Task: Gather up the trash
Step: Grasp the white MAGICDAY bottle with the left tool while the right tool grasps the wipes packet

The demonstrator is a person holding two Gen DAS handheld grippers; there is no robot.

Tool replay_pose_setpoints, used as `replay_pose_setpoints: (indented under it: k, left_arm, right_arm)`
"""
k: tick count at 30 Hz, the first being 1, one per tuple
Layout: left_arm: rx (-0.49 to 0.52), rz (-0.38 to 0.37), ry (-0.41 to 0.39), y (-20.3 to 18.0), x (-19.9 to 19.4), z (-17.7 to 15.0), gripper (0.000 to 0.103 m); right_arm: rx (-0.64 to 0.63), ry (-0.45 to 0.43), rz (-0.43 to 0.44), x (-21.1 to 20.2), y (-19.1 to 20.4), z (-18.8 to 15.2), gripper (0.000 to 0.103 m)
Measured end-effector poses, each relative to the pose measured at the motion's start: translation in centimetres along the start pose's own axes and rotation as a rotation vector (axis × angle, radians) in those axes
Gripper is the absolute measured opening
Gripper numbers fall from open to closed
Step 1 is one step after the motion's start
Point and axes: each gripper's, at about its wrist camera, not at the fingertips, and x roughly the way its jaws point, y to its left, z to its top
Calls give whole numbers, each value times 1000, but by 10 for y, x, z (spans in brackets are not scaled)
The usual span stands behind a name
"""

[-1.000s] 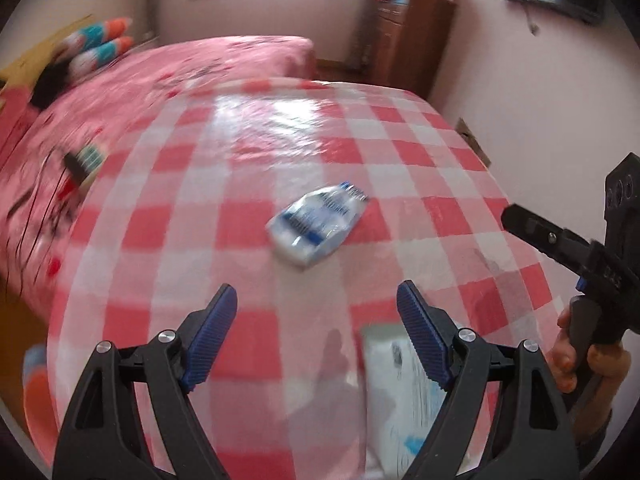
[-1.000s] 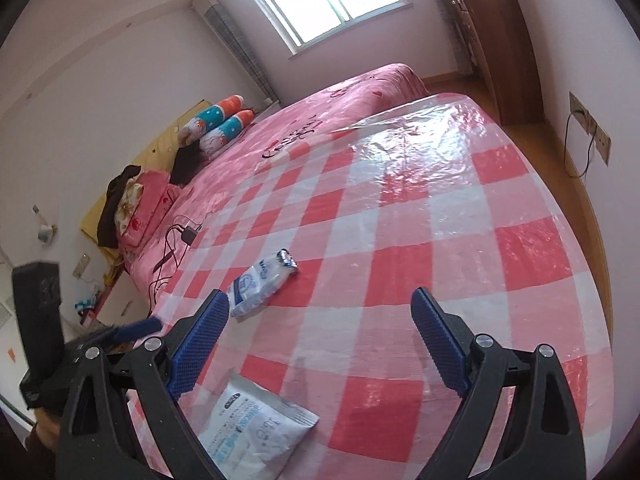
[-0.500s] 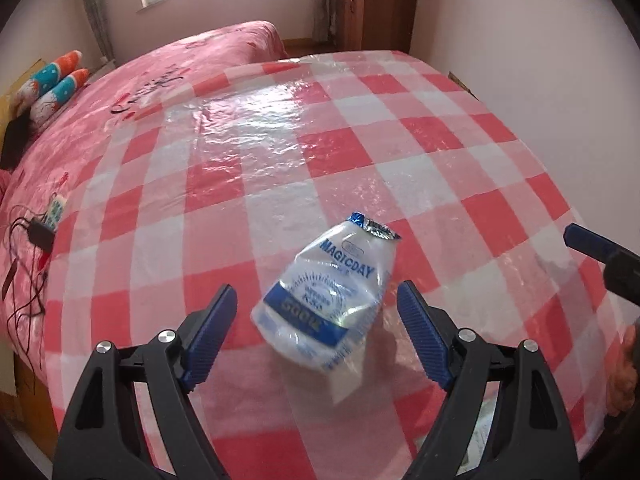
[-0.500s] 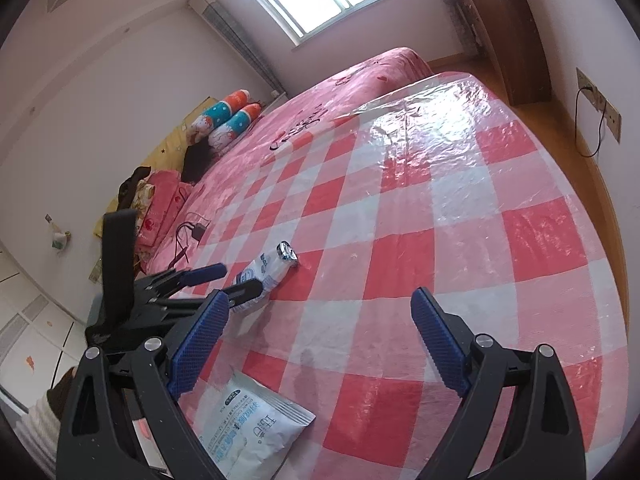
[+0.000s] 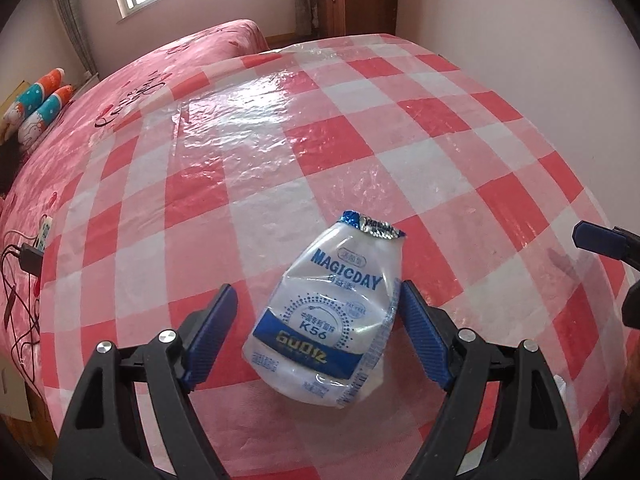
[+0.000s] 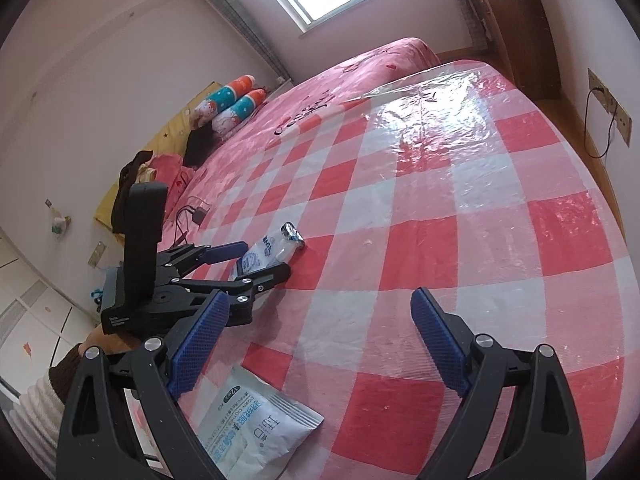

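Observation:
A crushed white and blue plastic drink bottle (image 5: 332,316) with a foil lid lies on the red and white checked tablecloth (image 5: 280,128). My left gripper (image 5: 318,334) is open with the bottle between its blue fingers; the right finger is next to the bottle's side. In the right wrist view the left gripper (image 6: 256,262) straddles the bottle (image 6: 268,254). My right gripper (image 6: 320,344) is open and empty, over the table's near part. A flat white and blue packet (image 6: 252,424) lies below its left finger.
A pink bed (image 6: 332,80) adjoins the table's far and left side, with pillows (image 6: 228,108), clothes and a charger with cables (image 5: 24,264) on it. A wooden cabinet (image 6: 516,16) stands at the back. A wall with a socket (image 6: 608,112) is on the right.
My left gripper has moved forward and down over the table, so the bottle now lies between its fingers. My right gripper has stayed nearly still, tilting slightly.

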Motion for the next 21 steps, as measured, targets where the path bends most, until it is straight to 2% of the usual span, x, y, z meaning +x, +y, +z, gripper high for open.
replay_pose_setpoints:
  k: [5, 12, 21]
  left_arm:
    - [-22, -40, -18, 2, -1, -3, 71]
    - [-32, -14, -39, -2, -6, -9, 68]
    - [-157, -12, -51, 20, -23, -35, 63]
  right_arm:
    - [-23, 13, -3, 4, 6, -2, 91]
    - [-67, 34, -18, 12, 17, -5, 91]
    - [-109, 77, -35, 24, 28, -12, 91]
